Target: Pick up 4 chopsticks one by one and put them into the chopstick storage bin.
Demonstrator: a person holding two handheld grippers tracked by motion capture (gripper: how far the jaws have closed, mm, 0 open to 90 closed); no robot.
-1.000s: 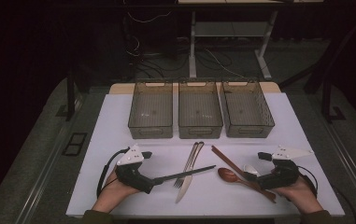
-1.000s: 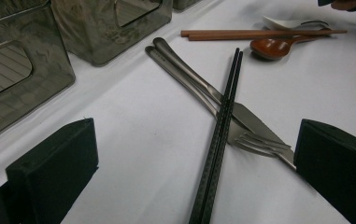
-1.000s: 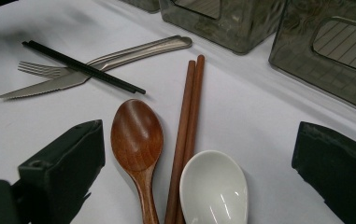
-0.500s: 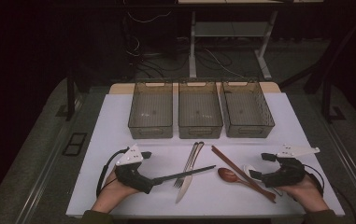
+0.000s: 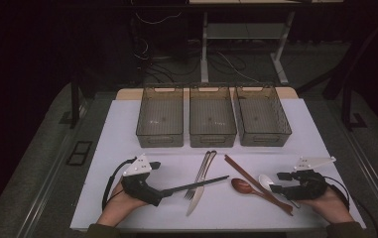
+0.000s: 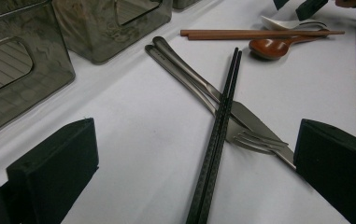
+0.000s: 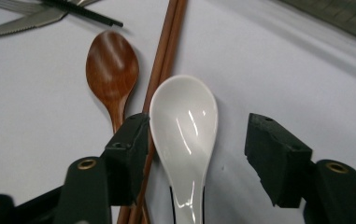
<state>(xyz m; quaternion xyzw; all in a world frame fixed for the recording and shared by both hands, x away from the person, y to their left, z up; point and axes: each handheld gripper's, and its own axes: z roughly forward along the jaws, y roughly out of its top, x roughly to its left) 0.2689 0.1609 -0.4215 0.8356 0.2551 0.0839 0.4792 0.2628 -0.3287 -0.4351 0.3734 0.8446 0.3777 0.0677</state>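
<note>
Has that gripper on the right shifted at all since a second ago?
Yes. The right gripper has edged left over the white spoon, away from the table's right edge. Its jaws have just been closing, with the spoon between them.

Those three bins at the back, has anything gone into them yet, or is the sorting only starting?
Nothing is done: the three bins look empty. In hand: the right gripper, jaws just closing, straddles the white spoon; one pad touches, the other stands off. The left gripper is open around the black chopsticks. Left on the table: fork, knife, brown spoon, wooden chopsticks.
</note>
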